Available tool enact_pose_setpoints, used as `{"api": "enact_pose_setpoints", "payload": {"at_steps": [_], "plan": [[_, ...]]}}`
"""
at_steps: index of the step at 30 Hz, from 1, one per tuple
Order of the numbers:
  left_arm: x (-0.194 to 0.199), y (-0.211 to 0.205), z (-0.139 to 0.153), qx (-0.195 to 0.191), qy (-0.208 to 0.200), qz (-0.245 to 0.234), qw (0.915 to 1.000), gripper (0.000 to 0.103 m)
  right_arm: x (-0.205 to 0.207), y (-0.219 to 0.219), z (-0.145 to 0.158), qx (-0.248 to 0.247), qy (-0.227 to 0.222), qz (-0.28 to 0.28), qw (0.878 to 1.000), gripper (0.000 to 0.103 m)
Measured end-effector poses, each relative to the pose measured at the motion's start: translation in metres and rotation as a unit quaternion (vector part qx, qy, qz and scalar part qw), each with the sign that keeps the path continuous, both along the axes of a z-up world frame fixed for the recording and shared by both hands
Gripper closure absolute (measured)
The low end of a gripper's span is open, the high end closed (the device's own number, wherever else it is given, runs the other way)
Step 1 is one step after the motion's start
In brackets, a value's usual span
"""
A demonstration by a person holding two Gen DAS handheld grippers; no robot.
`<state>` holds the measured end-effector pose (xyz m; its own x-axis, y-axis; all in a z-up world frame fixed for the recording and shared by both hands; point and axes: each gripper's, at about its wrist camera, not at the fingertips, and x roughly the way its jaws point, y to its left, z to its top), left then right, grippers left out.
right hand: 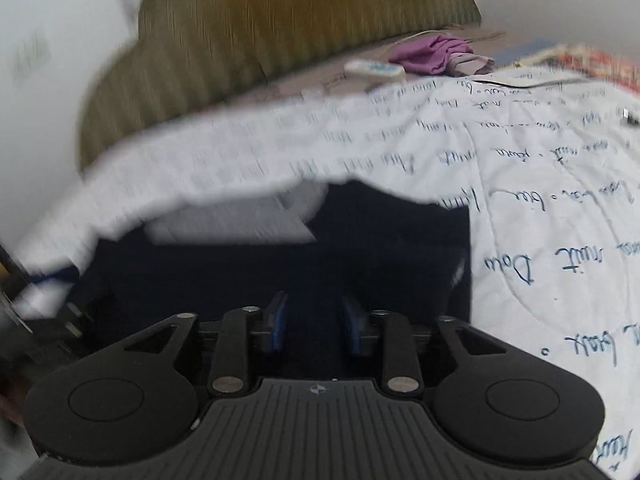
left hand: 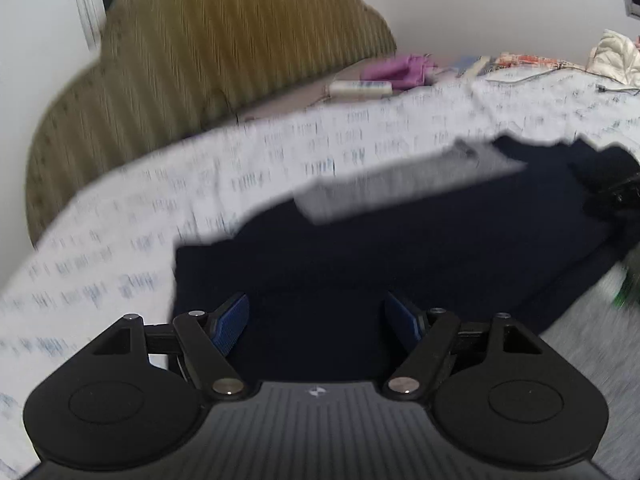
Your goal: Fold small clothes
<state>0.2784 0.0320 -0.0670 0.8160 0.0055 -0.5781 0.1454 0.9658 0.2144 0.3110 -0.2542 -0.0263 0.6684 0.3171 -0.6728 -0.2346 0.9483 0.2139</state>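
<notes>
Though motion blur smears the navy garment (left hand: 400,248), left tongs (left hand: 316,320) gape wide, right tongs (right hand: 314,326) narrower, empty.

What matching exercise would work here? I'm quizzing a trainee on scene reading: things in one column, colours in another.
Things:
1. garment
2. headboard
3. cloth
4. bedsheet

Colours:
a. purple
b. white with blue writing
c. dark navy
d. olive, ribbed

Pairs: 1-c, 2-d, 3-a, 4-b
</notes>
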Motion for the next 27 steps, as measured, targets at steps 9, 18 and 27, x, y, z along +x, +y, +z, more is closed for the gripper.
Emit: {"api": "enact_pose_setpoints", "payload": {"at_steps": [9,18,27], "plan": [[0.0,0.006,-0.003,-0.014,-0.01,0.024,0.9996,0.024,-0.02,-0.018,-0.025,0.038,-0.052,0.003,0.998,0.073],[-0.175,0.107,0.04,-0.261,-0.026,0.06,0.963,0.016,-0.155,-0.073,0.017,0.232,0.004,0.009,0.973,0.035],[-0.291,0.151,0.006,-0.4,0.099,0.083,0.9074,0.016,-0.293,-0.134,-0.035,0.349,0.154,-0.046,0.923,0.037]]}}
